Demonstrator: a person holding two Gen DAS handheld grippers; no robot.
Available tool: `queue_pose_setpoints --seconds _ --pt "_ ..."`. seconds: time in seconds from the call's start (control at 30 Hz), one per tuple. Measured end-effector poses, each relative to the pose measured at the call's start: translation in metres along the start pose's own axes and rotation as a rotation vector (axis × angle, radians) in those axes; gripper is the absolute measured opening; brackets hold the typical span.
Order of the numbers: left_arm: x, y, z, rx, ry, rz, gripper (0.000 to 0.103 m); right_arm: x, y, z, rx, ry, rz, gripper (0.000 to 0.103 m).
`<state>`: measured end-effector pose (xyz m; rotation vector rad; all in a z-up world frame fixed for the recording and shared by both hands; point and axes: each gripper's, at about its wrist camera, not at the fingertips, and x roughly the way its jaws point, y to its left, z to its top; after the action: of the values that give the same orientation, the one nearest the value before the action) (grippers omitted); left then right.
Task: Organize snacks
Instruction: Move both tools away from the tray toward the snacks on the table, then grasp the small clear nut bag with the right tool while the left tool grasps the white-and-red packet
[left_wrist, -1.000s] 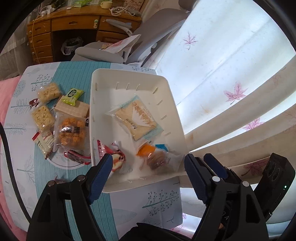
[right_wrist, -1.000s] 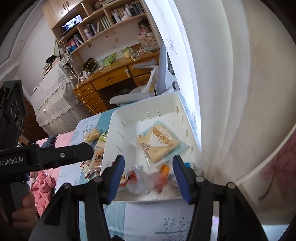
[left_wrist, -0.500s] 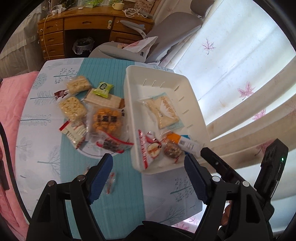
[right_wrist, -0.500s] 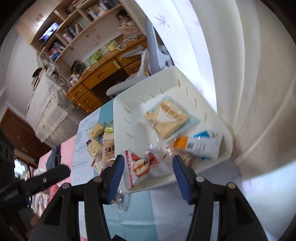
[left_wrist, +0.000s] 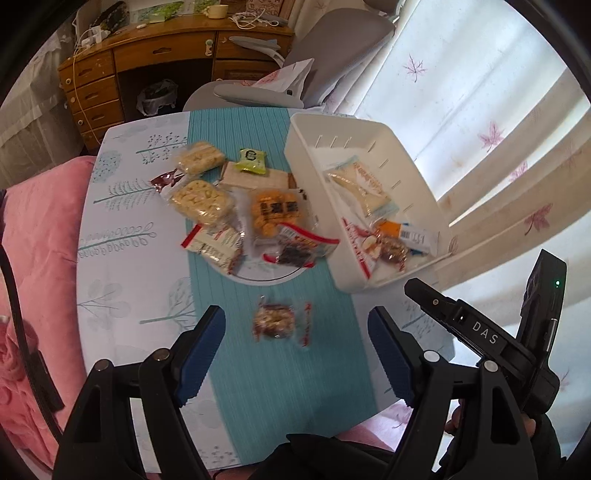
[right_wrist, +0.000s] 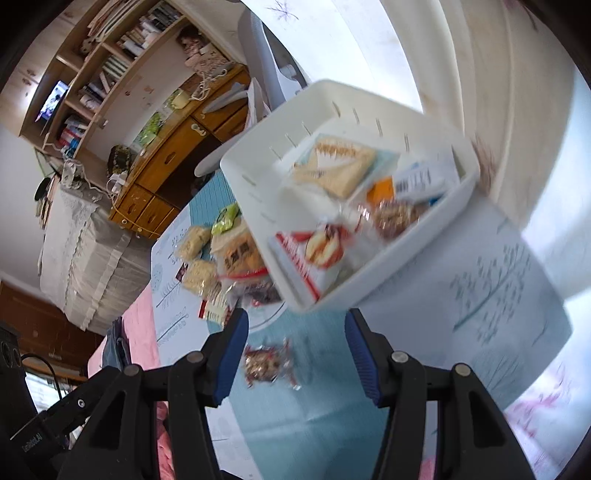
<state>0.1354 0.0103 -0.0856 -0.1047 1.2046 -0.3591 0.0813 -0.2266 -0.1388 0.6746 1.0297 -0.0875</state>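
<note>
A white bin (left_wrist: 306, 155) stands at the table's right side and holds several snack packets, among them a pale cracker pack (left_wrist: 360, 186) and a red-and-white pack (left_wrist: 360, 243). Several loose packets lie left of it, such as an orange cracker bag (left_wrist: 275, 214). A small nut snack packet (left_wrist: 275, 321) lies alone on the teal runner, just ahead of my open, empty left gripper (left_wrist: 295, 349). My right gripper (right_wrist: 295, 354) is open and empty over the same packet (right_wrist: 267, 363), with the bin (right_wrist: 388, 273) beyond it.
The table (left_wrist: 122, 280) has a teal runner and a leaf-print cloth. A pink cushion (left_wrist: 33, 258) lies at its left. A grey chair (left_wrist: 295, 81) and a wooden desk (left_wrist: 155, 55) stand behind. White curtains (left_wrist: 480, 110) hang at the right.
Both grippers have pulled back from the bin toward the table's near edge. The lone nut packet on the runner has come into view between the fingers.
</note>
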Motion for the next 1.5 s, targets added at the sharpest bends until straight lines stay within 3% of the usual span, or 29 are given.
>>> queue_pose_setpoints --seconds 0.43,0.77,1.03,1.27,1.5 --pt "0.010 0.059 -0.003 0.159 0.027 0.071 0.078 0.036 0.024 -0.065 0.176 0.054 -0.006 0.057" --pt "0.048 0.076 0.022 0.251 0.070 0.137 0.088 0.072 0.036 -0.085 0.253 0.168 -0.006 0.073" --pt "0.108 0.082 0.041 0.238 0.179 0.151 0.090 0.105 0.055 -0.083 0.169 0.223 -0.053 0.074" --pt "0.156 0.083 0.055 0.230 0.211 0.171 0.091 0.127 0.070 -0.077 0.005 0.165 -0.228 0.074" --pt "0.197 0.083 0.069 0.204 0.264 0.162 0.091 0.150 0.081 -0.079 -0.110 0.174 -0.306 0.074"
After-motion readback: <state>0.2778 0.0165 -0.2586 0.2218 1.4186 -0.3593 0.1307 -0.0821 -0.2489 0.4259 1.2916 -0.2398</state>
